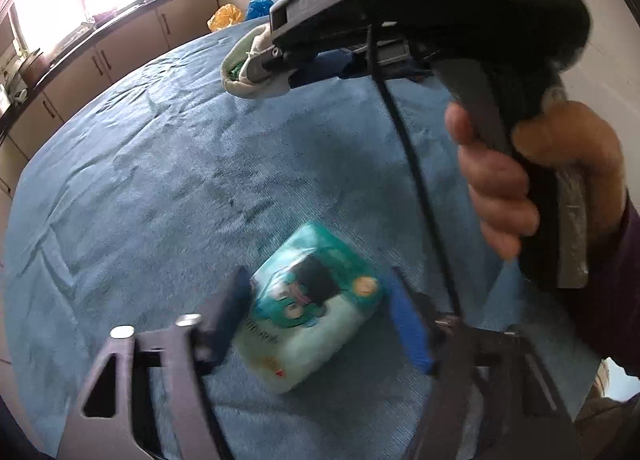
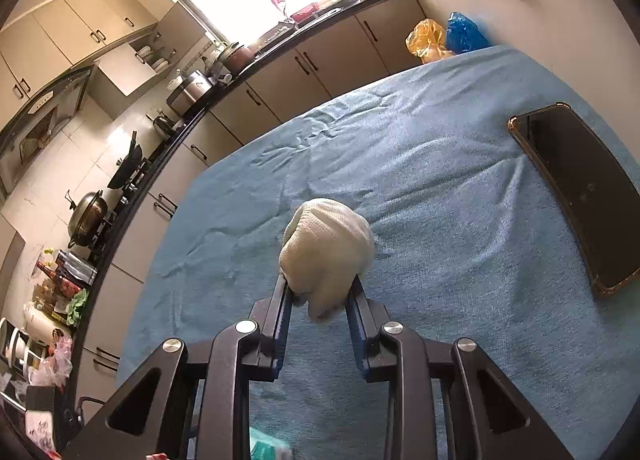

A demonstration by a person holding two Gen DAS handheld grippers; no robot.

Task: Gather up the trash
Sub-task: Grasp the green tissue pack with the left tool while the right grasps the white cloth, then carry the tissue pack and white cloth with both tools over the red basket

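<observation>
blue cloth (image 2: 440,188) bare around right gripper (image 2: 320,292) clamping white wad (image 2: 326,244).

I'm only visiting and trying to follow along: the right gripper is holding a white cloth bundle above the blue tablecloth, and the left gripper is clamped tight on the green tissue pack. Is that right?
Not quite. The left gripper is open, not clamped: the left wrist view shows its fingers standing on either side of the green tissue pack with gaps. The rest holds: the right gripper grips the white cloth bundle above the blue tablecloth.
</observation>
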